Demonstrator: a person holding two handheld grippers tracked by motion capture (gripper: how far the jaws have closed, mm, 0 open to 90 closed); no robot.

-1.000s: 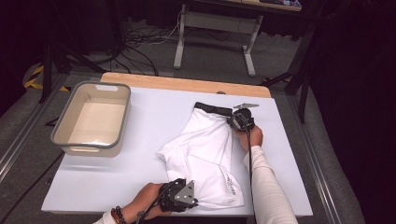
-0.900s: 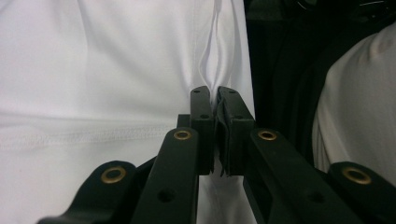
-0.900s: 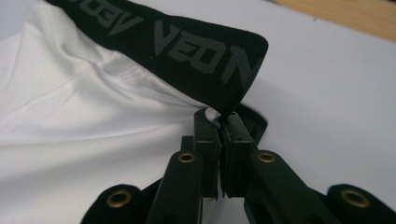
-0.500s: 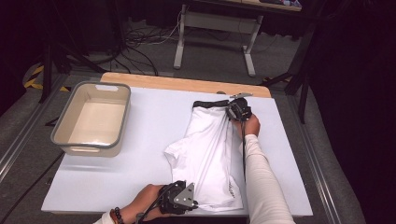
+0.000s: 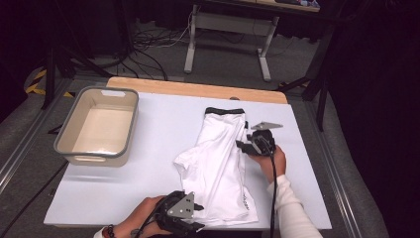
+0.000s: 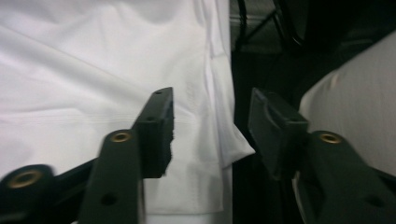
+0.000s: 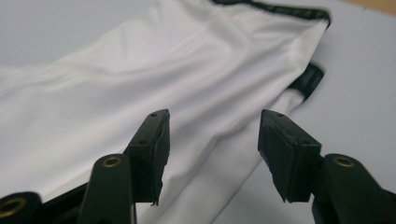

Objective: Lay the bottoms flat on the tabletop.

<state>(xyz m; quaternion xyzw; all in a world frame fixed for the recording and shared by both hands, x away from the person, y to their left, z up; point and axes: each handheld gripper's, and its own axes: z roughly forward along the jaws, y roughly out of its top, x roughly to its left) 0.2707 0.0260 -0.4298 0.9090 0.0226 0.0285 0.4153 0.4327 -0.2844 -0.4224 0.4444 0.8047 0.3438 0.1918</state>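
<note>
A white garment (image 5: 218, 153) with a black band (image 5: 225, 110) at its far end lies folded lengthwise on the white table (image 5: 163, 124). My left gripper (image 5: 199, 216) is at the near hem. Its jaws have just been opening, and in the left gripper view (image 6: 211, 95) the hem corner (image 6: 219, 140) lies loose between them. My right gripper (image 5: 242, 144) is at the garment's right edge, open. Its jaws have also just been opening. In the right gripper view (image 7: 215, 115) the cloth (image 7: 163, 70) lies below them, ungripped.
A beige bin with a grey rim (image 5: 96, 148) stands on the table's left side. A wooden strip (image 5: 198, 89) runs along the far edge. The garment's hem reaches the table's near edge. Beyond the table are desk legs and floor cables.
The garment's right side has been folded leftward, leaving it narrower. Both grippers have let go of the cloth. The right gripper has drawn back toward the near right; the left one has barely shifted.
</note>
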